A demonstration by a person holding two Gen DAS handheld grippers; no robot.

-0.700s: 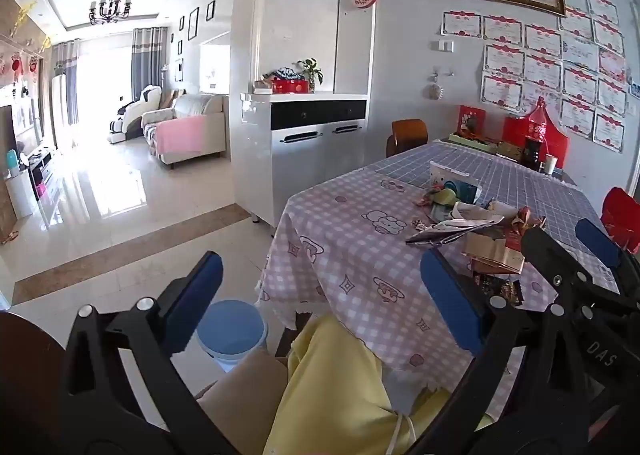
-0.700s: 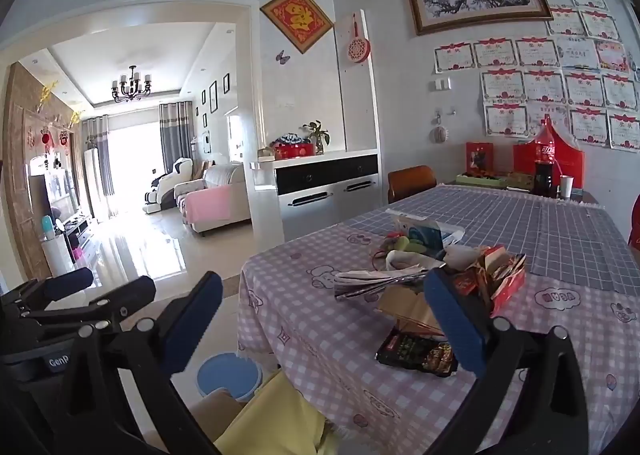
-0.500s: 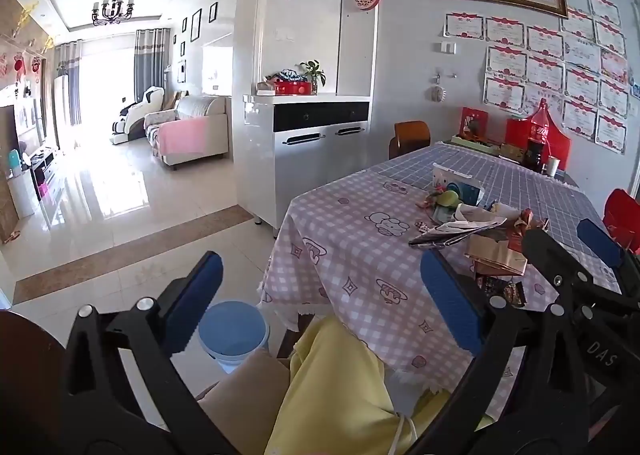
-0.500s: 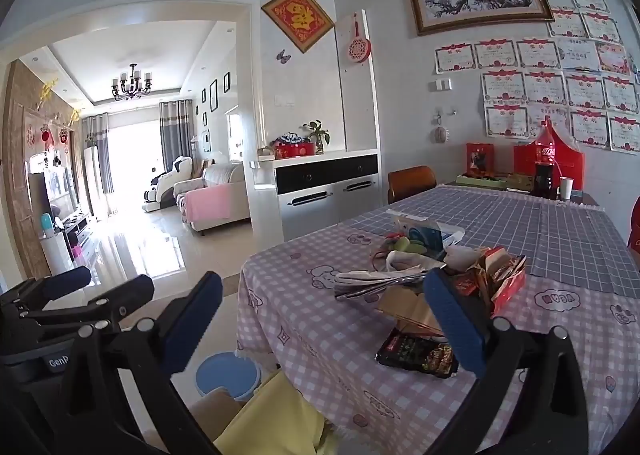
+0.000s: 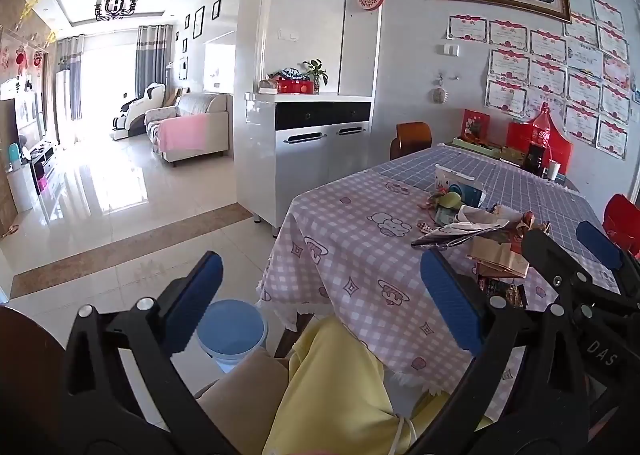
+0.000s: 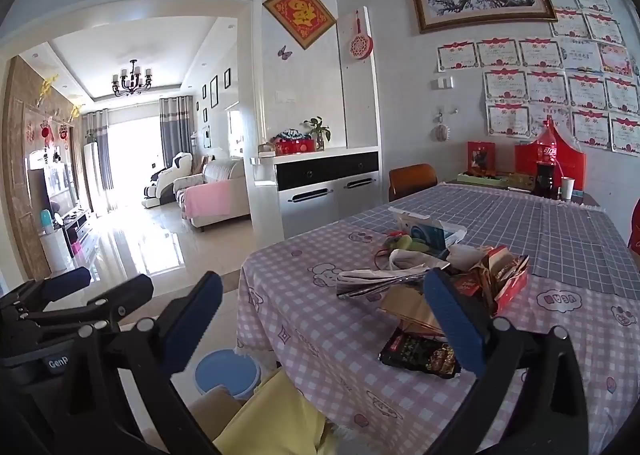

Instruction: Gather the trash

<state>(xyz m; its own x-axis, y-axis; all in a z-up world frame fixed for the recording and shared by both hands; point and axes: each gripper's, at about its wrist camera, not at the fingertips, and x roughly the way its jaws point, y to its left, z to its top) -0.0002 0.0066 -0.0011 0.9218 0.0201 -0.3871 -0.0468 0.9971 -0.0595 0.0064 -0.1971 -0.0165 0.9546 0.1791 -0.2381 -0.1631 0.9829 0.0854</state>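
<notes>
A pile of trash [image 6: 436, 279] lies on the checked tablecloth: crumpled paper, a red box, brown paper and a dark snack wrapper [image 6: 420, 349]. The pile also shows in the left wrist view [image 5: 476, 239]. A blue bin [image 5: 232, 331] stands on the floor by the table corner; it also shows in the right wrist view [image 6: 226, 373]. My left gripper [image 5: 320, 299] is open and empty, held off the table's near edge. My right gripper [image 6: 320, 307] is open and empty, just short of the trash. Each gripper shows at the edge of the other's view.
The table [image 6: 320, 327] has a pink checked cloth in front and a grey one behind. A cola bottle [image 6: 546, 163] and a cup stand at its far end. A white cabinet [image 5: 308, 159] and a brown chair [image 5: 412, 137] stand behind. A yellow-cushioned chair [image 5: 340, 395] sits below the grippers.
Both views have shifted only slightly; the table sits a touch further right in the left wrist view. Both grippers stay open and empty.
</notes>
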